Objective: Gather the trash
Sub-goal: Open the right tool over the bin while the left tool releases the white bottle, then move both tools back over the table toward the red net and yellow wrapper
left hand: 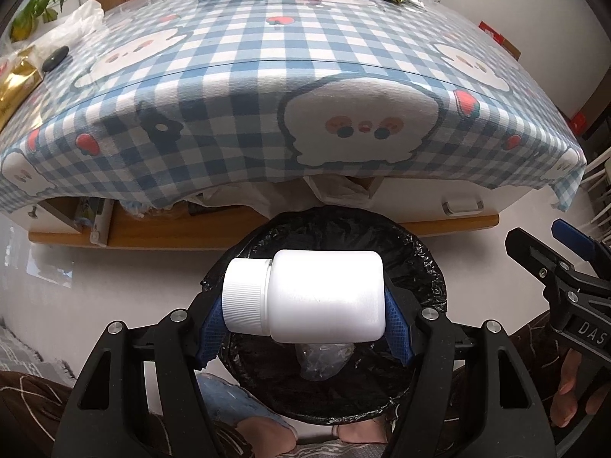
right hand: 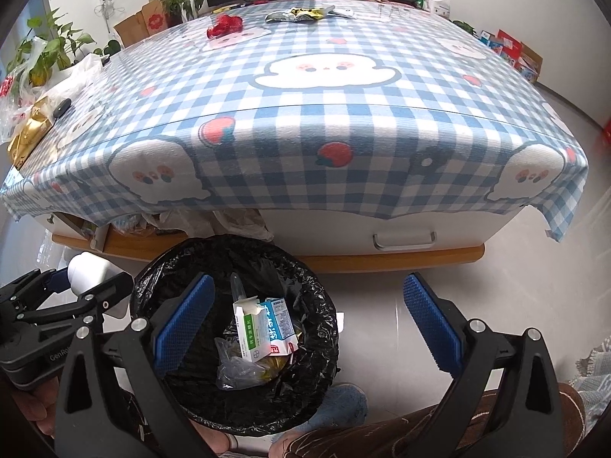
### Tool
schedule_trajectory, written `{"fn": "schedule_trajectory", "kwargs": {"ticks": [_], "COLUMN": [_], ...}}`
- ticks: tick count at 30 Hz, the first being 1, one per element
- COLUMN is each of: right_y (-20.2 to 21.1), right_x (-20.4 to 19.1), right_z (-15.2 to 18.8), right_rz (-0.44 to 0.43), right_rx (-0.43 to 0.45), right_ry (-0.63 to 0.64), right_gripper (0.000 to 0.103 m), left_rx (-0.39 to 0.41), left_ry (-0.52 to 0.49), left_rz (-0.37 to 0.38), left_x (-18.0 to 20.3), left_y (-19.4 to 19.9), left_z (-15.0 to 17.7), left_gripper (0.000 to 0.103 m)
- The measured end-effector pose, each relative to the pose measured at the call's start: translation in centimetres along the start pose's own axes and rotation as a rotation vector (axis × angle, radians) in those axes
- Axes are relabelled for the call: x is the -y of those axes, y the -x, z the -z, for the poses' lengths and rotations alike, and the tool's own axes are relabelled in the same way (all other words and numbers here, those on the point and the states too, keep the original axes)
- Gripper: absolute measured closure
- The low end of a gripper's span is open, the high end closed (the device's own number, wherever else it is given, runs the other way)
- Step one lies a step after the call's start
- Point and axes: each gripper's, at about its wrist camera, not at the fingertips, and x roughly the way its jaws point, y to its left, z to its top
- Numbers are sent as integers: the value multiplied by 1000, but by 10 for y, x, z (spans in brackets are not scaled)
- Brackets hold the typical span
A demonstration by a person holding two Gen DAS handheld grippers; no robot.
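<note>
The left tool (left hand: 305, 324) grips a white plastic bottle (left hand: 324, 294) between its blue pads (left hand: 397, 324), one pad on the capped end and the other on the base. The bottle lies on its side: its long axis runs across the jaws, with the ribbed white cap (left hand: 244, 297) pointing to the left in the left wrist view and the flat base to the right. The bottle hangs directly over the opening of the trash bin (left hand: 431, 267), which is lined with a black bag and stands on the pale floor just in front of the counter (left hand: 267, 38).

The right tool (right hand: 309, 324) stands with its jaws spread wide and holds nothing (the blue pads are well apart, the left pad over the bin, the right pad over bare floor). In the right wrist view the bin (right hand: 152, 274) already contains a white-and-green carton (right hand: 250, 328), a blue-and-white carton (right hand: 280, 324) touching it, and a crumpled clear plastic bag (right hand: 240, 374) below them.

The counter carries a blue-and-white checked cloth. At its far end lie a red mesh item (right hand: 225, 24) and several crumpled wrappers (right hand: 301, 13); a gold packet (right hand: 28, 137) lies at its left edge.
</note>
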Motion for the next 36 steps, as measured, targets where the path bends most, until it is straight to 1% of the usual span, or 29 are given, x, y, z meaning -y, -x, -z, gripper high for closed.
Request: {"fn": "schedule_trajectory", "kwargs": {"ticks": [5,7,13,21,26,32,36], "right_y": [-1,-1,0,20,38,70,85], "right_x": [-1,-2,-4,-8,-8,-12,-15], "right_z": [0,0,-1,-9,-17,-28,-38], "right_rz": [4,6,13,19,20,26,18], "right_rx": [1,0,11,67,105,204,240], "right_ry": [6,7,12,15,10,10,11], "right_gripper": [8,8,8,8,8,8,8], "left_rx": [0,7,34,124,176,236,276], "left_ry": [-5,-6,-6,18,21,14,15], "left_rz": [-7,-6,-18,-22,-19,-18,-12], "left_x": [0,-1,-6,-12,-12,-9,-9], "left_y": [0,1,8,39,63,95,117], "left_z": [0,-1,-4,-11,-17,-24,-29], "left_gripper": [34,28,17,6,6,6,6]}}
